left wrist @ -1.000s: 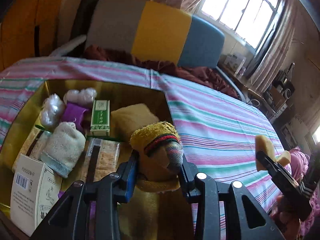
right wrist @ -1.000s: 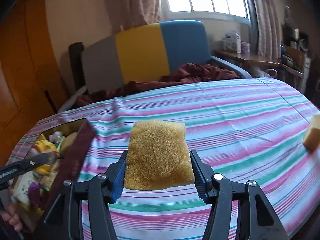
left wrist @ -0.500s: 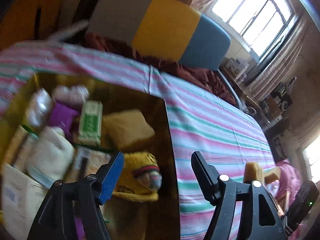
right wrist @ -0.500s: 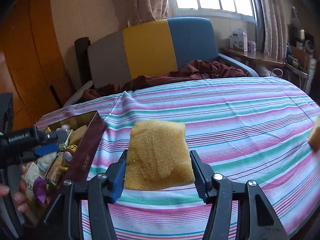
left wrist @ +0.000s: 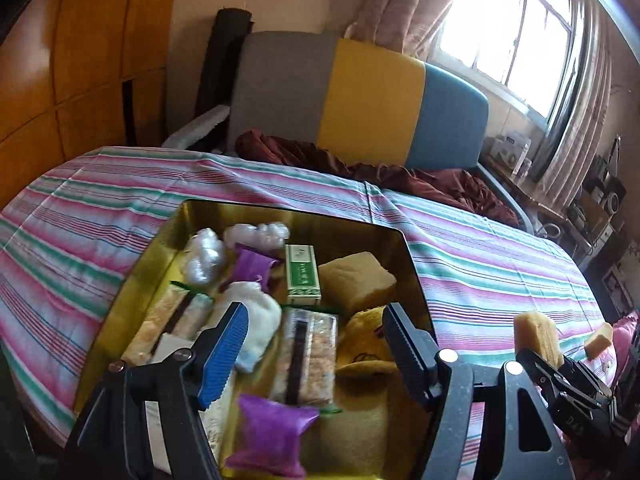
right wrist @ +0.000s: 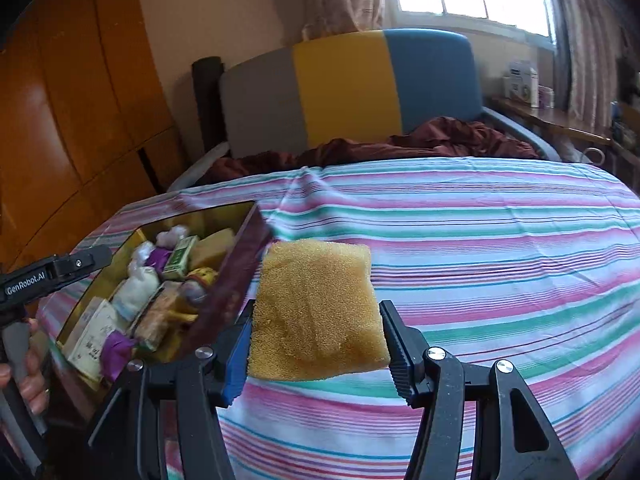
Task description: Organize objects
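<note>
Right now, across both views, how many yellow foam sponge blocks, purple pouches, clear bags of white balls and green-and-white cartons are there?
Yellow foam sponge blocks: 3, one in the gold tin, one in the right gripper jaws, one on the striped cloth
Purple pouches: 2
Clear bags of white balls: 2
Green-and-white cartons: 1
Total: 8

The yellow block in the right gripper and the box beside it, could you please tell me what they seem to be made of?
The block looks like soft open-cell foam, a sponge: its matt yellow surface is finely pitted and its edges bulge between the right gripper fingers. The box seems to be thin metal, a tin, though that is not certain: its gold inner walls are glossy and mirror-like, and its outside is dark red.
</note>
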Action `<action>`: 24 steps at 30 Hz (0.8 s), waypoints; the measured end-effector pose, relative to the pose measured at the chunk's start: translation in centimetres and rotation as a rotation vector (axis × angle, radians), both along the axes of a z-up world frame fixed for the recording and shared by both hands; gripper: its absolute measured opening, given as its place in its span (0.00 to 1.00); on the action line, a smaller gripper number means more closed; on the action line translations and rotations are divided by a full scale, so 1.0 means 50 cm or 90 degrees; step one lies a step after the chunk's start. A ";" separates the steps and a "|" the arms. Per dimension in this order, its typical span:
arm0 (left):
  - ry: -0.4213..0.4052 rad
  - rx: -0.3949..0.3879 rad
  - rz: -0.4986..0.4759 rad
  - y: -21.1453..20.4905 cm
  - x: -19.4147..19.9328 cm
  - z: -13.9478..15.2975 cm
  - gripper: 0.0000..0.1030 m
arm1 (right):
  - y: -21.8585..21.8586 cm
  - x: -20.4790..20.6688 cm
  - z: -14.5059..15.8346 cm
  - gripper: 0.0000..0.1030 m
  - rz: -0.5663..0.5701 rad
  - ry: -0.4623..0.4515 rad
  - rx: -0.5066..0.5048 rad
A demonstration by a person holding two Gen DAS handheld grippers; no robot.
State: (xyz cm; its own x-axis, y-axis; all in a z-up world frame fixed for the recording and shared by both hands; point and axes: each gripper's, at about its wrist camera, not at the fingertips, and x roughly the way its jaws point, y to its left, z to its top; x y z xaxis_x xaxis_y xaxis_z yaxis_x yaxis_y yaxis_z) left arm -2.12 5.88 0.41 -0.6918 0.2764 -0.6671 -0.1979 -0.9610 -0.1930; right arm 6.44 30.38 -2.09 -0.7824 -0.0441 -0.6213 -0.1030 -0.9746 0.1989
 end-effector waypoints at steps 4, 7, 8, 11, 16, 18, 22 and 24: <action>0.006 -0.012 0.006 -0.014 0.017 -0.003 0.69 | -0.033 -0.003 0.011 0.57 0.041 -0.005 -0.011; 0.007 -0.018 0.005 -0.019 0.027 -0.007 0.69 | -0.063 -0.003 0.024 0.57 0.075 -0.003 -0.007; 0.007 -0.019 0.006 -0.021 0.030 -0.008 0.69 | -0.072 -0.003 0.028 0.57 0.087 -0.002 -0.007; 0.008 -0.023 0.013 -0.029 0.033 -0.010 0.69 | -0.110 -0.005 0.038 0.57 0.124 -0.003 -0.004; 0.010 -0.041 0.032 -0.047 0.042 -0.006 0.69 | -0.182 -0.008 0.042 0.57 0.194 -0.016 0.007; 0.013 -0.052 0.046 -0.059 0.045 -0.005 0.69 | -0.204 -0.010 0.037 0.57 0.211 -0.026 0.007; 0.010 -0.057 0.072 -0.085 0.051 -0.006 0.69 | -0.243 -0.018 0.016 0.57 0.237 -0.060 0.013; 0.009 -0.053 0.081 -0.098 0.055 -0.008 0.69 | -0.259 -0.020 0.006 0.57 0.247 -0.073 0.020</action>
State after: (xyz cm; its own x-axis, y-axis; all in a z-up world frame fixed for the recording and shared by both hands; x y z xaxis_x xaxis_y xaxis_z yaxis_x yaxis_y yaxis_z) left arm 0.64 0.98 0.03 -0.7274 0.1297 -0.6739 -0.0749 -0.9911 -0.1099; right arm 5.42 17.42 -1.80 -0.6365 -0.3026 -0.7095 0.2542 -0.9507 0.1774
